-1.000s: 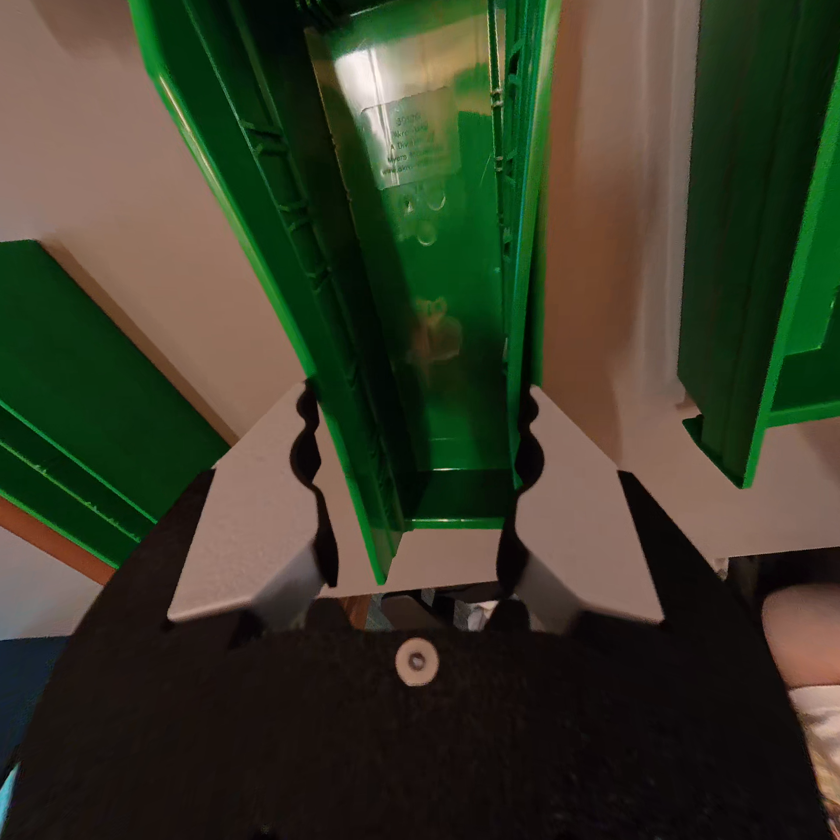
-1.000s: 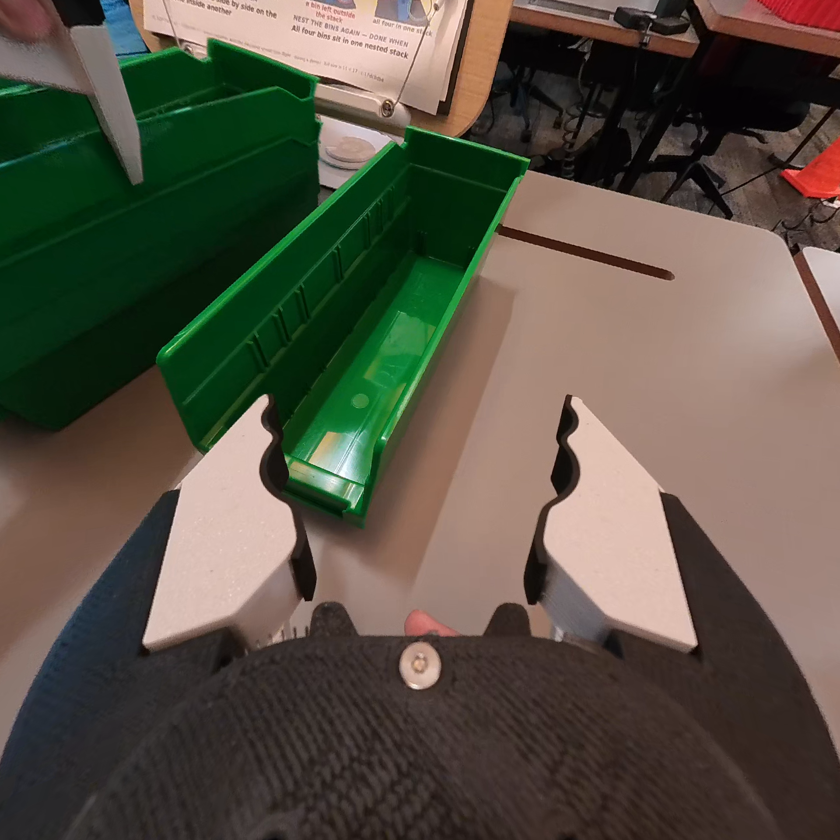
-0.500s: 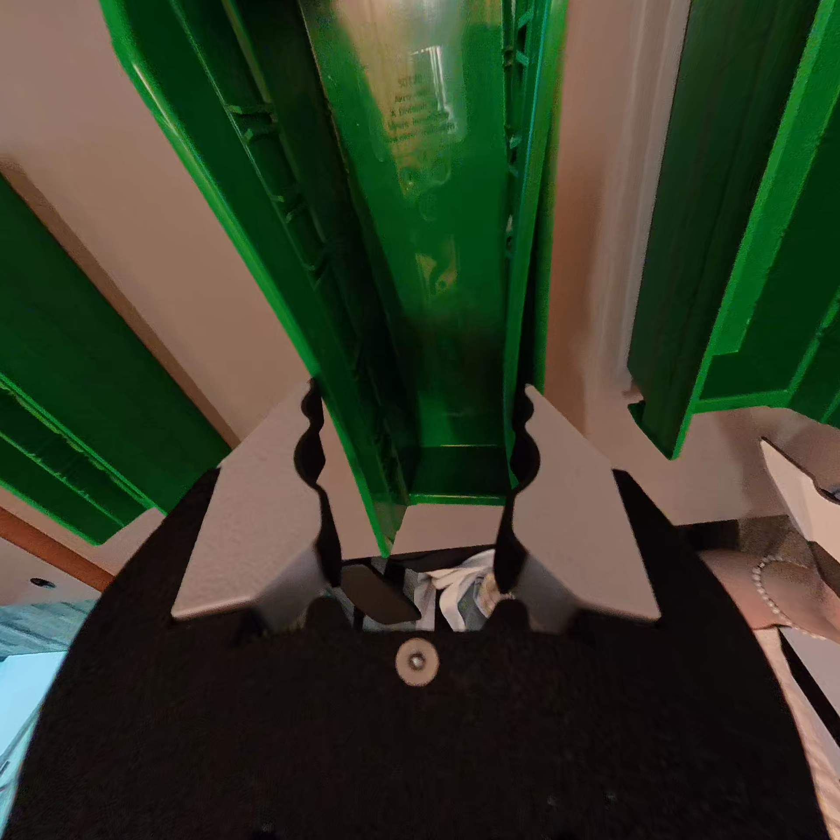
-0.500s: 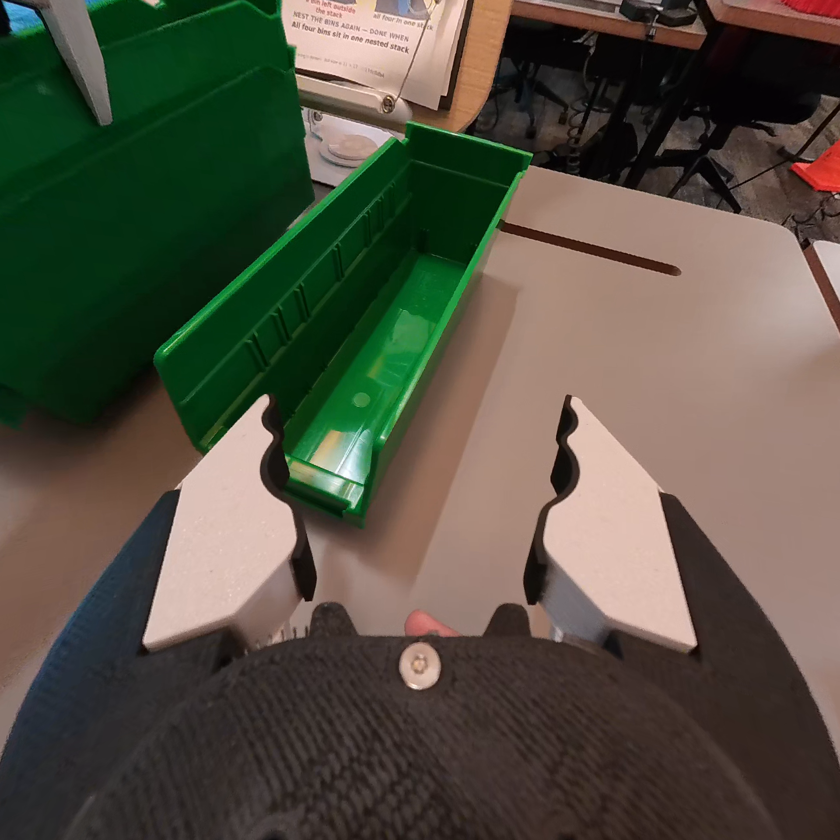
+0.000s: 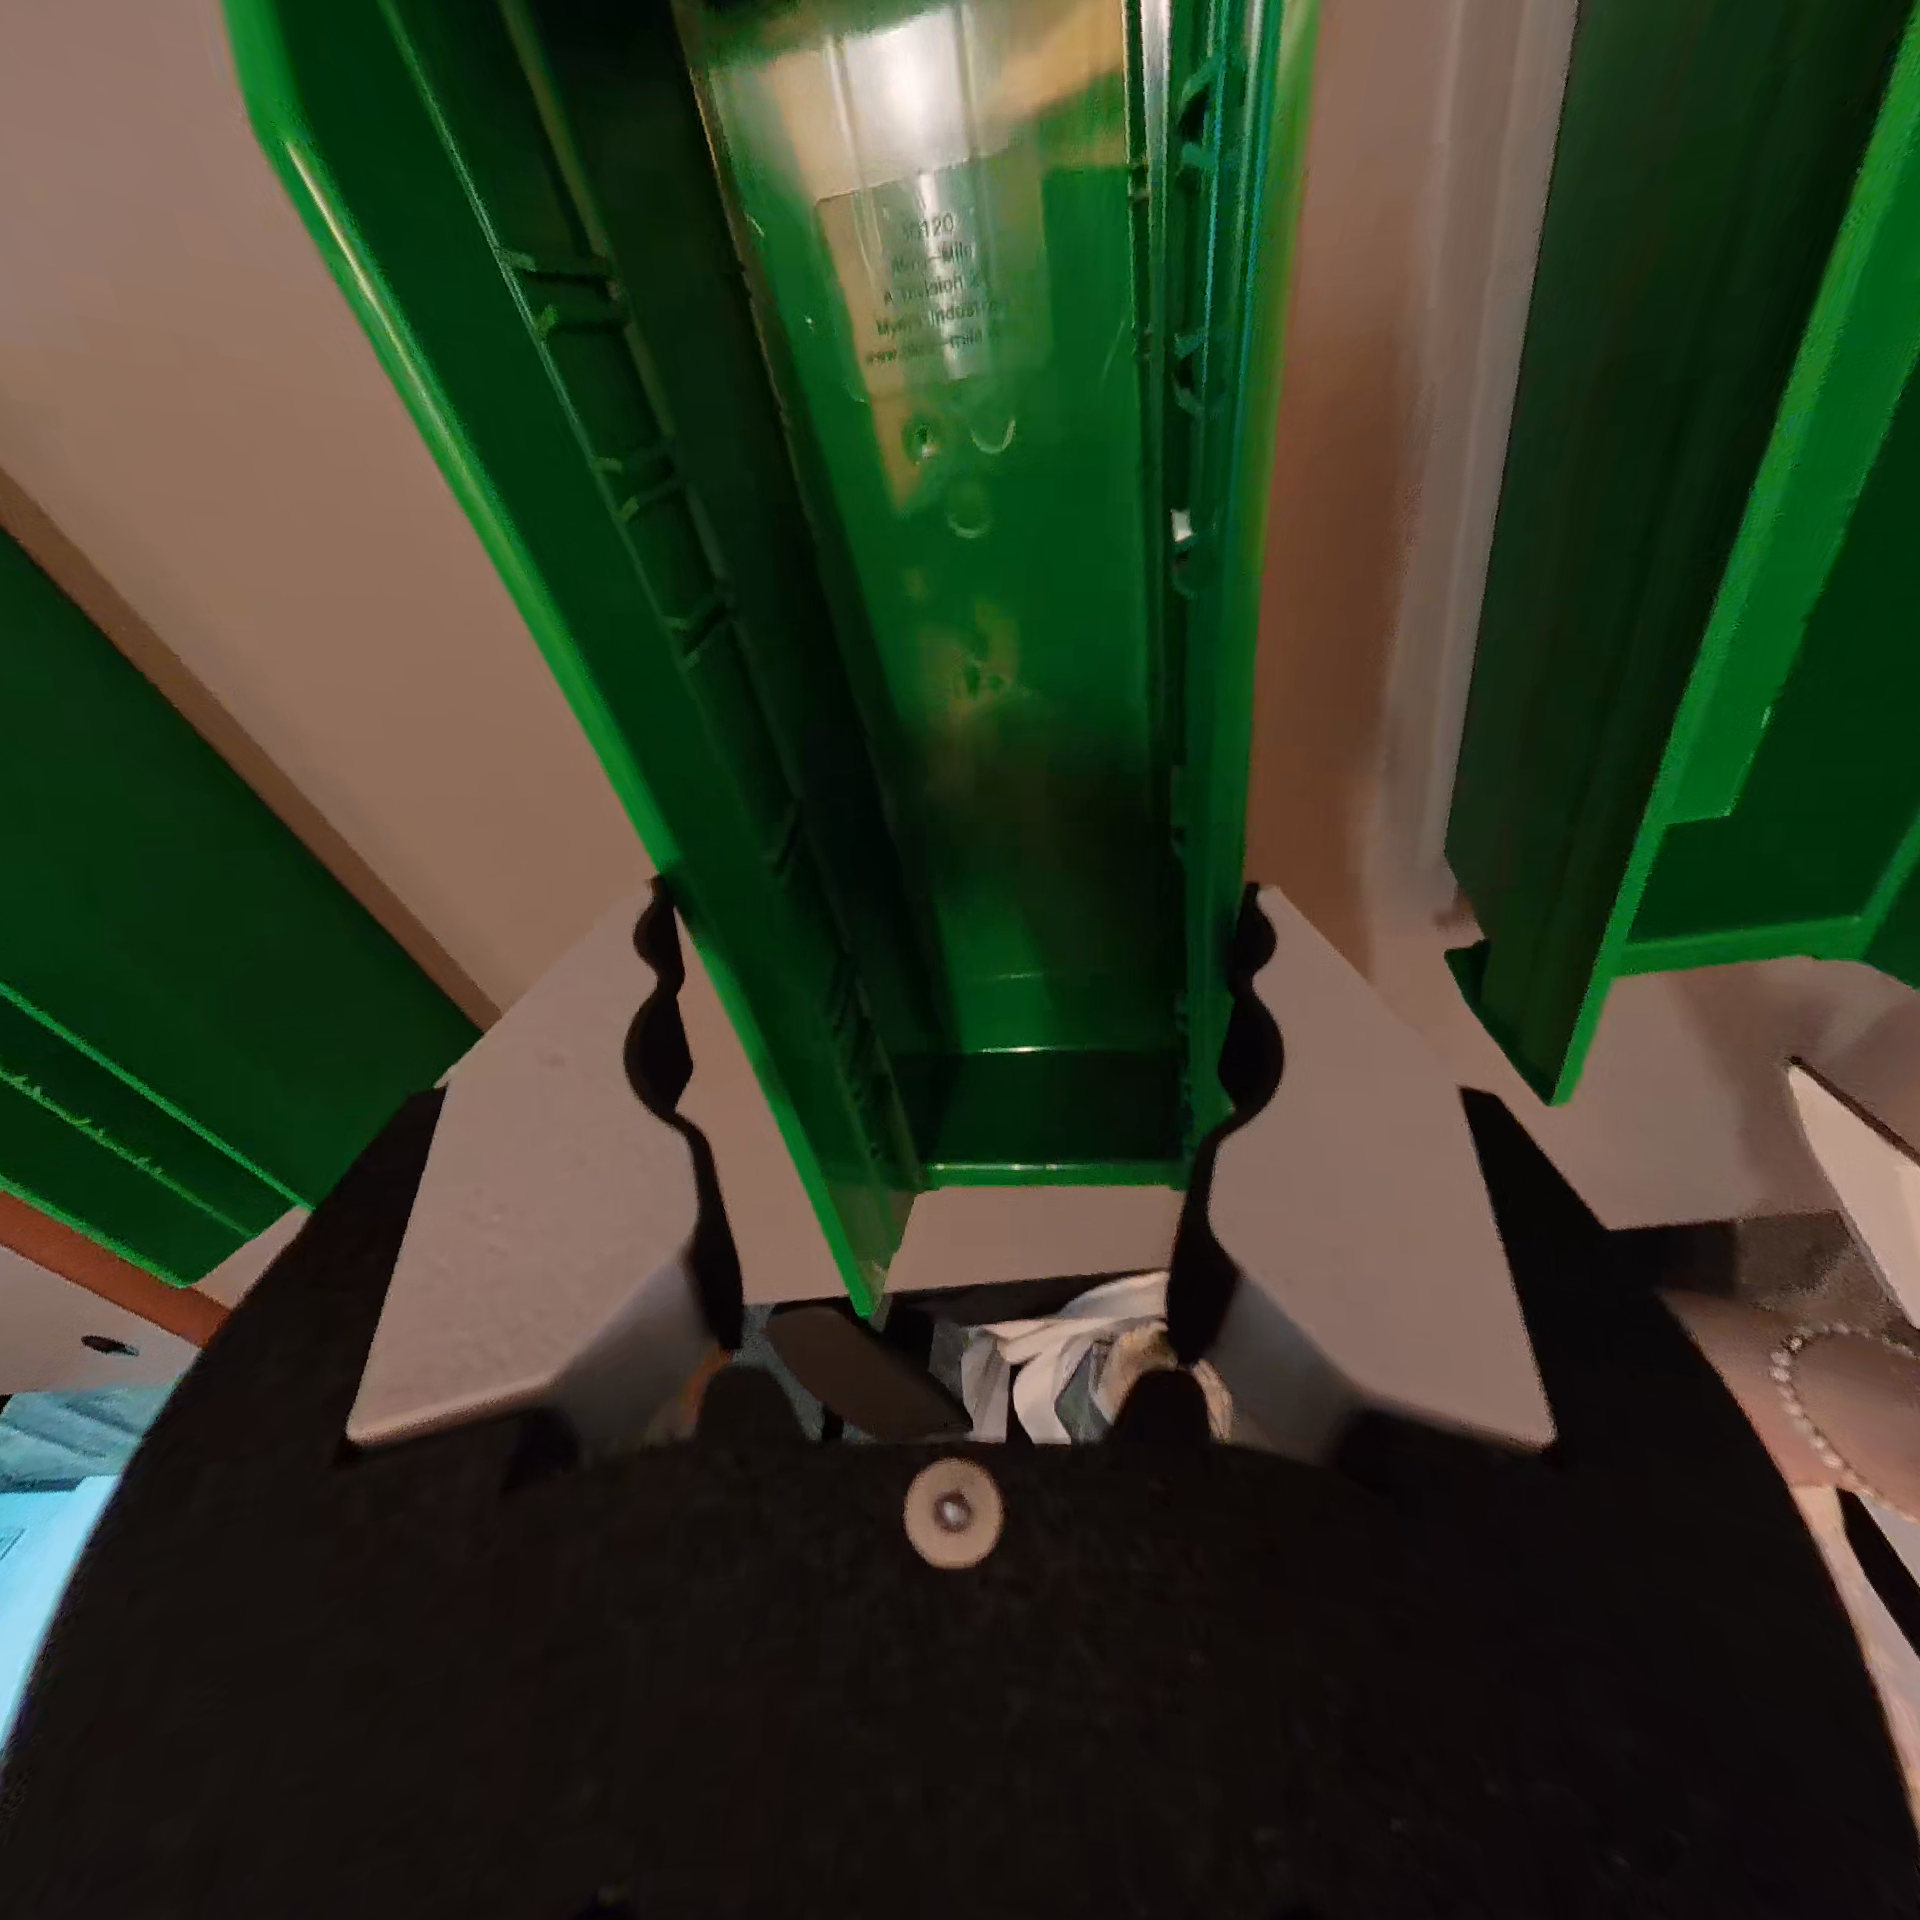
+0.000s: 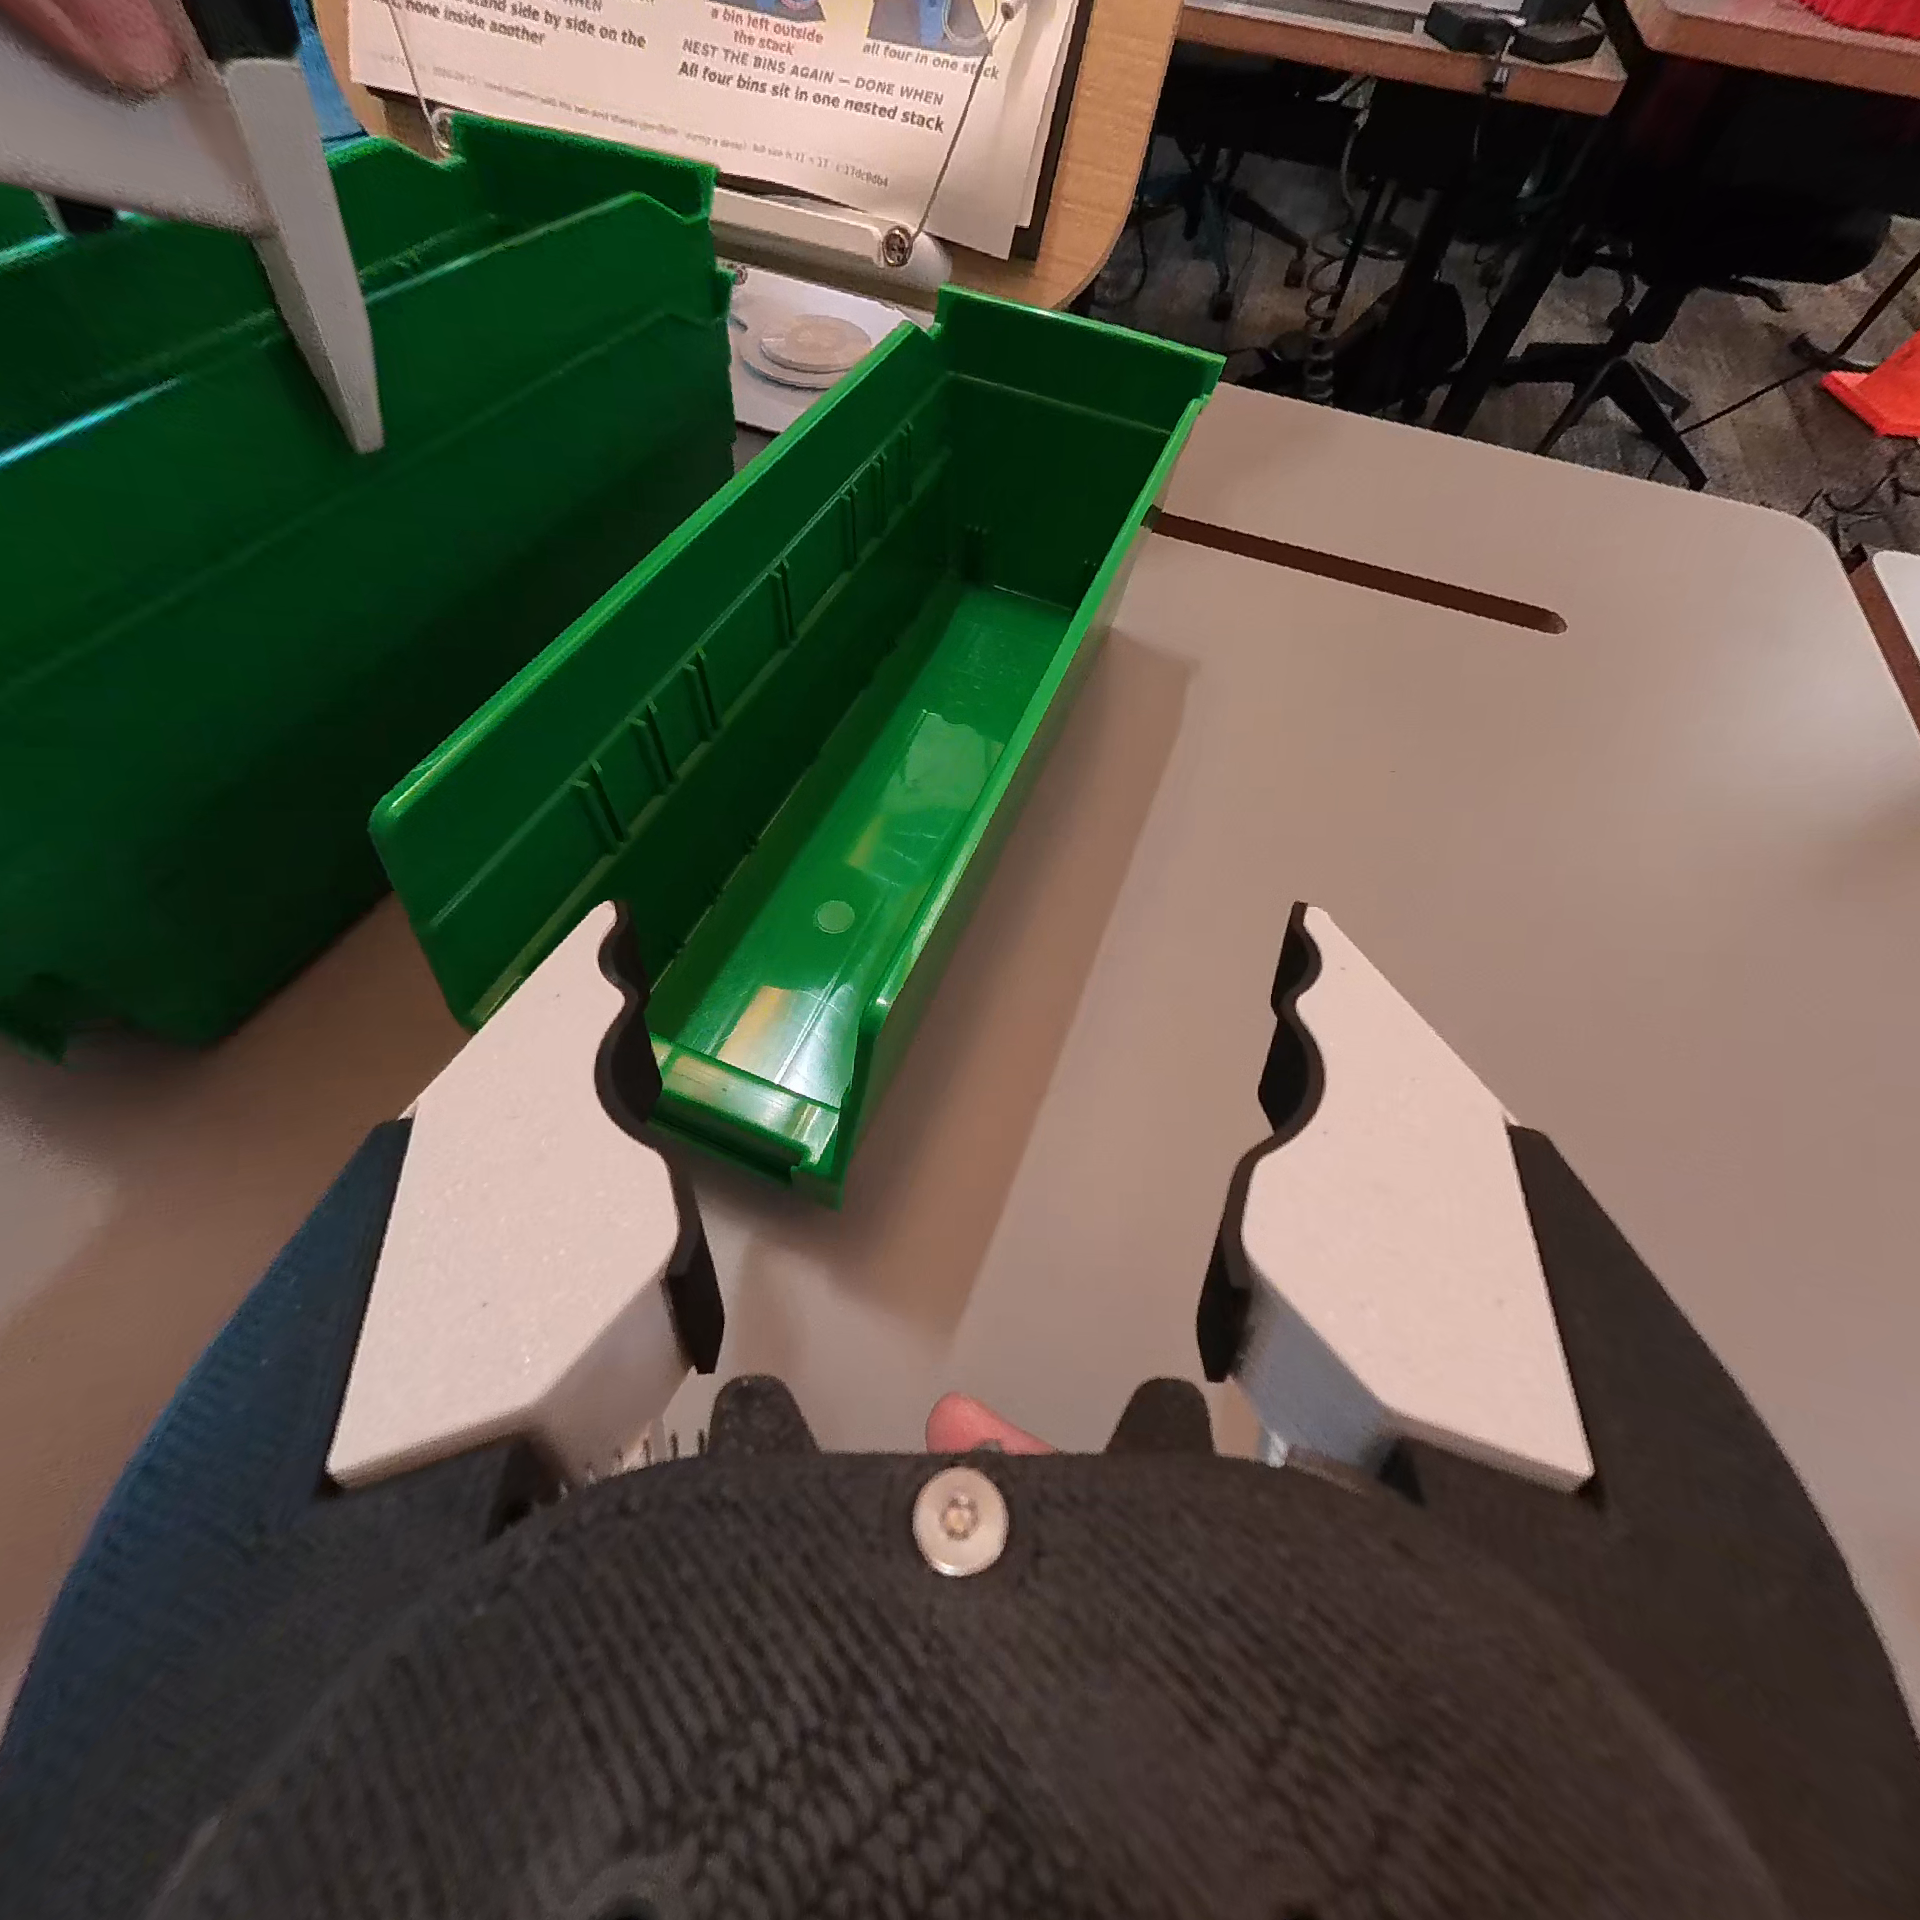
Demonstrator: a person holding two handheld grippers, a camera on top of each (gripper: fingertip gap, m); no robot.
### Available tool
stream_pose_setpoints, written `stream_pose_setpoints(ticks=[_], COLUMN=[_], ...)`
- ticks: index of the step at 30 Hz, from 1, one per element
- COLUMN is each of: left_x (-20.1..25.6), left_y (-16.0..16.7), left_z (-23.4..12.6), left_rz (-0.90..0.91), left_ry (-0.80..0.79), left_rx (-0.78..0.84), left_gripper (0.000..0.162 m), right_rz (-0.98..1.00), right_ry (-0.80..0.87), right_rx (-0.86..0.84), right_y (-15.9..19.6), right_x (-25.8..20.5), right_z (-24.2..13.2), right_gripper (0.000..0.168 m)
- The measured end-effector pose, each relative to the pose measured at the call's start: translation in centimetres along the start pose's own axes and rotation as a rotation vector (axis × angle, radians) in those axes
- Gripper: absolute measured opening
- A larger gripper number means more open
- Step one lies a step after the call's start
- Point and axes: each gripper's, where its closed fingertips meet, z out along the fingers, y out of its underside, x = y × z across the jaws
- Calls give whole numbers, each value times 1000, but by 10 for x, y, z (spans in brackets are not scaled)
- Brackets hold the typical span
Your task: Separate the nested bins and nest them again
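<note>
My left gripper (image 5: pixel 951 1039) is shut across the front end of a green bin (image 5: pixel 987 623), with one finger against each side wall. The right wrist view shows this bin (image 6: pixel 260 623) at the left as the upper part of a nested pair, with one left finger (image 6: pixel 312 312) against its wall. A single green bin (image 6: pixel 831 779) lies lengthwise on the grey table (image 6: pixel 1455 935). My right gripper (image 6: pixel 956 914) is open and empty just above the table at that bin's near end. In the left wrist view another green bin (image 5: pixel 1662 520) lies at the right.
A further green bin (image 5: pixel 156 883) lies at the left of the left wrist view. A clipboard with a printed sheet (image 6: pixel 779 62) stands behind the bins. A dark slot (image 6: pixel 1351 571) cuts the tabletop at the back right. Chairs and desks stand beyond the table.
The bin in my left gripper rose and tilted half a second ago and now sits lower again. My right gripper has barely moved.
</note>
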Motion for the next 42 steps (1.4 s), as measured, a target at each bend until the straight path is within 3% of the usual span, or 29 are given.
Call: stream_pose_setpoints(ticks=[3,6,10,16,21,28,35,42], left_x=[0,-9,-12,-9,-8,0,3,-5], left_y=[2,17,32,48,59,66,63,61], left_z=[0,-1,-5,5,24,23,15,0], left_rz=[37,84,118,216,182,167,81,55], left_ry=[-34,-116,-141,-87,-1,75,127,144], left_rx=[19,-14,-12,-23,-48,-70,-88,-78], left_gripper=[108,125,128,130,146,106,94,94], right_rz=[1,3,3,-16,-33,-34,-28,-16], right_ry=[1,1,-4,-12,-17,-16,-8,-10], right_rx=[3,2,-3,-1,-3,-5,-1,-8], right_y=[-1,0,0,-2,-3,-4,-4,-1], right_x=[1,1,-1,-8,-14,-14,-10,-7], right_z=[-1,-1,1,0,0,-1,-2,0], right_gripper=[119,119,119,119,119,119,119,119])
